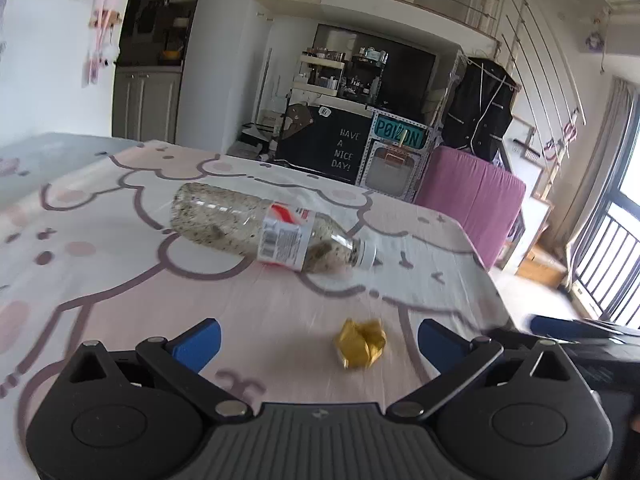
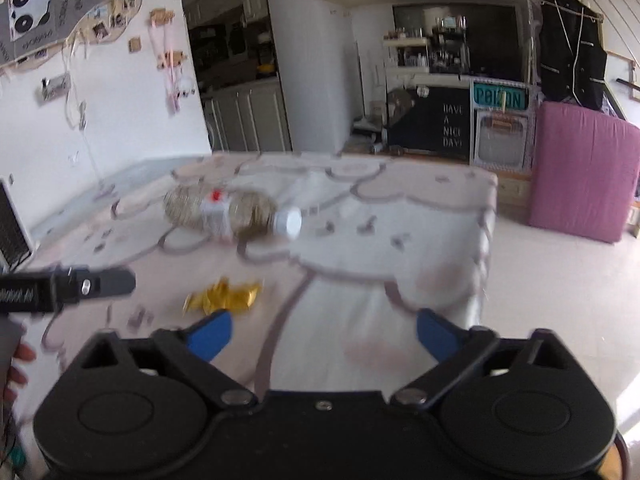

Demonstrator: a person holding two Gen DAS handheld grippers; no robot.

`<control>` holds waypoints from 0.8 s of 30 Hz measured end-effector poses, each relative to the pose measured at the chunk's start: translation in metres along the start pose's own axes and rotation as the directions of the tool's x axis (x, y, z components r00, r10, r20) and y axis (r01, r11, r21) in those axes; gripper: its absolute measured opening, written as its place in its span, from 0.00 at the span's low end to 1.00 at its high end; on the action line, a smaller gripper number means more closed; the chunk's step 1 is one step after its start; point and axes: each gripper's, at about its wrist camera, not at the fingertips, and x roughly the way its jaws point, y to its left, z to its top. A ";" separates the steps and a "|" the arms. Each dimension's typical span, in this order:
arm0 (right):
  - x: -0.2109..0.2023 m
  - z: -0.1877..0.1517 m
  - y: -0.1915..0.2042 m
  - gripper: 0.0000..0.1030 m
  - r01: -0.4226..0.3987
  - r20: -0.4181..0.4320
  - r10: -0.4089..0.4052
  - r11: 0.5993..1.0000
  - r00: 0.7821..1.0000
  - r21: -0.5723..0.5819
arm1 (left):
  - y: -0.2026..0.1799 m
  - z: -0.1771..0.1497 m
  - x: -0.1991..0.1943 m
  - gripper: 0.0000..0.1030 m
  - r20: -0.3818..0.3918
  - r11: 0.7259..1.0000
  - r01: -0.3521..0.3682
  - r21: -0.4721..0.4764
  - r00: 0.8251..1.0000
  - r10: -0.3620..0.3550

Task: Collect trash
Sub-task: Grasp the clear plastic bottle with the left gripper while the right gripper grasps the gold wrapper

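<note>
Foil wrapper (image 1: 362,344), a crumpled gold wad, lies on the cartoon-print cloth of the bench (image 1: 120,280) between the wide-spread fingers of the empty left hand-held gripper (image 1: 320,340); it looks feather-light and crushable, so a pinch across its bulk should do, though it may skid on the cloth. The plastic bottle (image 1: 272,232) lies on its side farther back, capped, seemingly full of speckled grit, probably heavy, smooth and prone to roll, best gripped across the labelled middle. The right hand-held gripper (image 2: 324,336) is likewise open and empty.
</note>
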 end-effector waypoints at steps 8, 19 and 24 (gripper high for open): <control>0.114 0.060 -0.020 0.39 -0.064 -0.065 0.078 0.980 0.995 0.191 | 0.024 0.018 0.042 1.00 0.015 0.984 0.116 -0.133 0.993 -0.115; 0.198 0.065 -0.022 0.38 -0.240 -0.106 0.290 0.909 0.951 0.340 | 0.079 0.022 0.067 1.00 0.052 0.922 0.167 -0.350 0.986 -0.159; 0.187 0.058 0.015 0.38 -0.358 -0.167 0.404 0.900 0.899 0.248 | 0.104 0.028 0.068 0.99 0.091 0.882 0.163 -0.442 0.986 -0.137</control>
